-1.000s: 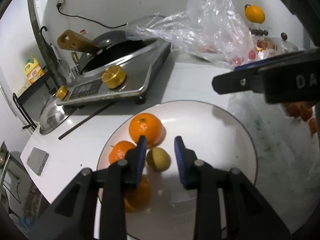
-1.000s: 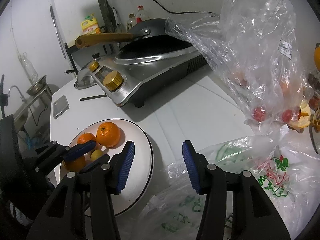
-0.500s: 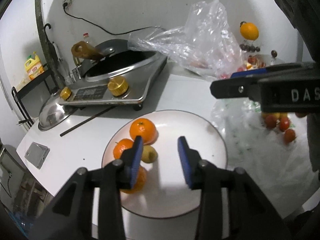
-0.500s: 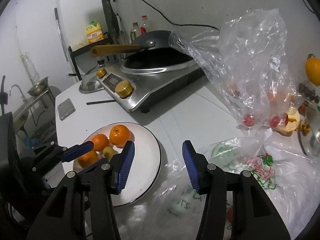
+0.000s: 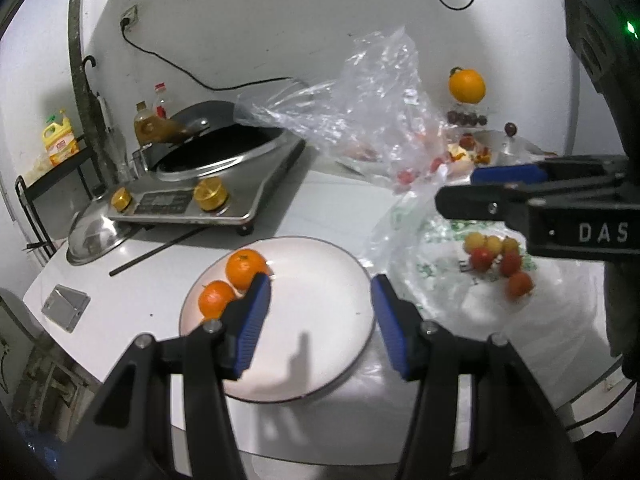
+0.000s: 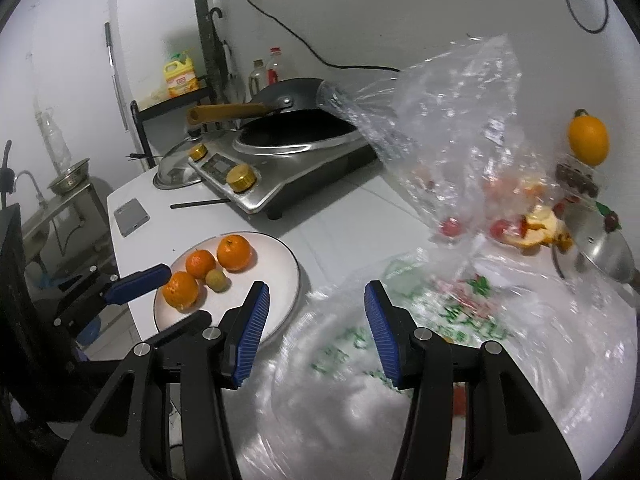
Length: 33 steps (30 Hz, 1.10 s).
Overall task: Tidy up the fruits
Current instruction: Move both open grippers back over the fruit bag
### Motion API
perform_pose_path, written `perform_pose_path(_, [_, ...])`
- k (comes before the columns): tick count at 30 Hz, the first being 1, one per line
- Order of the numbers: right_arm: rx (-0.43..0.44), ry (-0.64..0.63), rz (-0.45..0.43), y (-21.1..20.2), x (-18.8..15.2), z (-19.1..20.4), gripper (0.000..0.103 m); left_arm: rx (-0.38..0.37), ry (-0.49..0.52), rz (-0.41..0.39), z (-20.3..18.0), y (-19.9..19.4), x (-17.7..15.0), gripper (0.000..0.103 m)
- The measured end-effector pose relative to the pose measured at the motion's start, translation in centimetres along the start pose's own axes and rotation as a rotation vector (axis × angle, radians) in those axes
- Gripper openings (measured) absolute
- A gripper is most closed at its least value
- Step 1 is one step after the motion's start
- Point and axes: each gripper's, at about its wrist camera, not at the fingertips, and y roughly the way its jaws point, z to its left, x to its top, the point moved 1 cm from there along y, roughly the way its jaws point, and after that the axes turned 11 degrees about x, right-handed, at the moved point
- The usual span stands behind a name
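- Left gripper [image 5: 320, 312] hovering over the white plate [image 5: 320, 264], fingers spread wide and holding nothing; judged free for the next fruit.
- Right gripper [image 6: 316, 316] above the near edge of the printed plastic bag [image 6: 460, 320], fingers likewise apart and empty.
- On the plate: 3 oranges [image 6: 234, 254] and 1 small yellow-green fruit [image 6: 216, 279], bunched at the plate's left side, probably to leave the rest bare for more.
- Small red and yellow fruits [image 5: 496, 256] lying loose on the printed bag, to the right of the plate, apart from it; seemingly next to be sorted.
- Clear plastic bag [image 6: 448, 128] standing crumpled behind, a few red fruits inside near its bottom.
- Another orange [image 6: 588, 140] perched high at the far right, well apart from the plate.
- Cooker with a wok [image 6: 292, 140] at the back of the surface [image 6: 340, 224], out of the working area.
- Risk, as a judgement: slippery bag film bunching between fingers when picking small fruits.
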Motion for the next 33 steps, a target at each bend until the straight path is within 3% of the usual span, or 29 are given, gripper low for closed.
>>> perform_pose_path(25, [-0.101,0.103,-0.031,-6.4,-5.0,-7.9,0.052,-0.08,0.106,0.004,-8.7,-2.0,1.4,0.054])
perform_pose_path(33, [-0.109,0.117,-0.015,-6.4,-6.4,-10.2,0.039,-0.102,0.141,0.011,-11.2,-1.3,2.0,0.054])
